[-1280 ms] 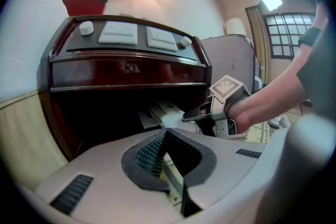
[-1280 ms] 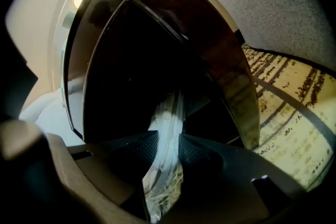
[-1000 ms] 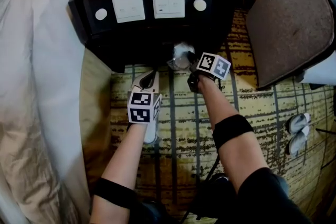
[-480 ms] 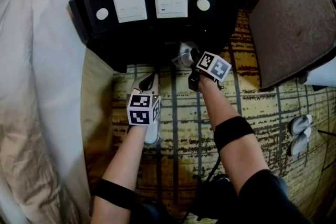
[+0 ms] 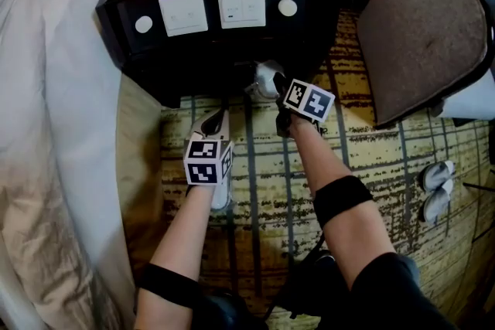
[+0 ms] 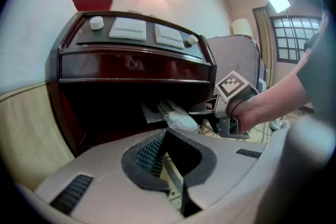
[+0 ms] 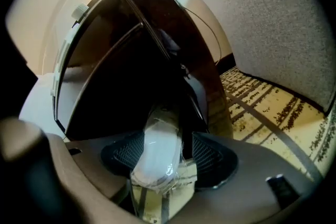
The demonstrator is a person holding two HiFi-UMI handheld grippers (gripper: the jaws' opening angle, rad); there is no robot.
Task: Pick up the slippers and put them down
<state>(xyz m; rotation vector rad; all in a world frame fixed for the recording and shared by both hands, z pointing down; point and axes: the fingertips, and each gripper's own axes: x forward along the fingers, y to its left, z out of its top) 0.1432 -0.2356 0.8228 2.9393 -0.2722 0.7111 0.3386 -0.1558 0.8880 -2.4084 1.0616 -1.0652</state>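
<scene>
The right claw (image 7: pixel 170 150) reaches under the dark nightstand (image 5: pixel 232 58), in the upper middle of the head view. Its jaws have just been opening and now stand about half apart. The pack of slippers (image 6: pixel 178 121), white and sealed in clear wrap, is between them, but the pads do not seem to press on it: a small gap shows on the right side, while the left side of the wrap is very near its pad. The pack lies at the mouth of the nightstand's low open shelf, with its near end toward the carpet (image 5: pixel 263 182); I cannot tell if this end rests on the floor or hangs over the edge. The left claw (image 6: pixel 168 139) is fully closed on nothing and hangs lower left of the right one, above the carpet. A second pair of slippers (image 5: pixel 435 188) lies at the right edge of the head view, well apart. In my judgement the put-down is almost finished, and the danger is in the way out. The thin wrap can stick to the left pad, so a pull back may drag the pack out again or turn it over. If the pack only balances on the shelf edge, a small touch can make it slide down. The space is also low and dark, so the claw can knock the nightstand when it lifts.
</scene>
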